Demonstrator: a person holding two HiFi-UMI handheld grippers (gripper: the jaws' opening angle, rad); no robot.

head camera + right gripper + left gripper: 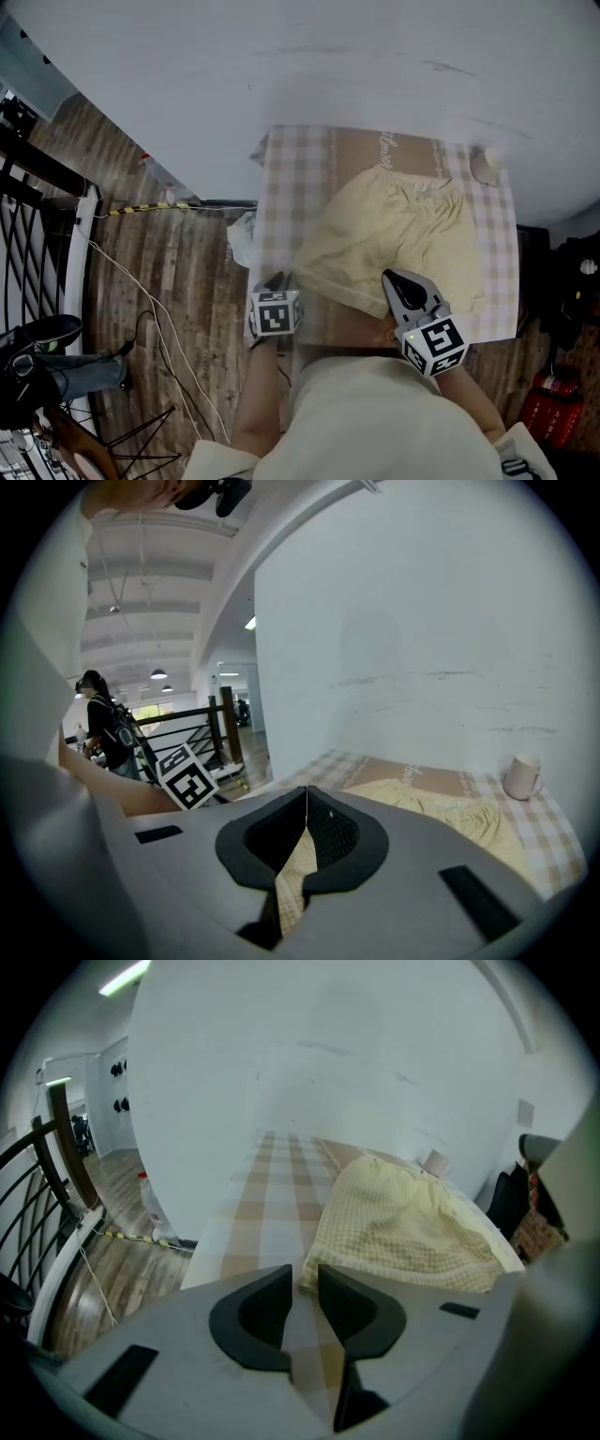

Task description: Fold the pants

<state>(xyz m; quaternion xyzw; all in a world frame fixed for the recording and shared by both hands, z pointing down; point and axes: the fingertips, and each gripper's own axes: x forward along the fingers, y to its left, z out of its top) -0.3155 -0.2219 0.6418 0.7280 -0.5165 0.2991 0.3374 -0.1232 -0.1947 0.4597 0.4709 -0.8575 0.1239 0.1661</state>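
Observation:
Pale yellow pants [394,234] lie spread on a table under a checked cloth [291,187]. My right gripper [392,279] sits at their near edge, shut, and in the right gripper view [307,794] yellow waffle fabric [292,878] shows pinched between the touching jaws. My left gripper [279,281] is at the pants' near left corner. In the left gripper view [305,1274] its jaws stand a narrow gap apart with only the cloth showing between them. The pants' hem [403,1232] lies just beyond the right jaw.
A white cup [486,166] stands at the table's far right corner, against the white wall. Left of the table are a wooden floor with cables [150,300] and a black railing [37,187]. A red extinguisher [544,408] stands at the lower right.

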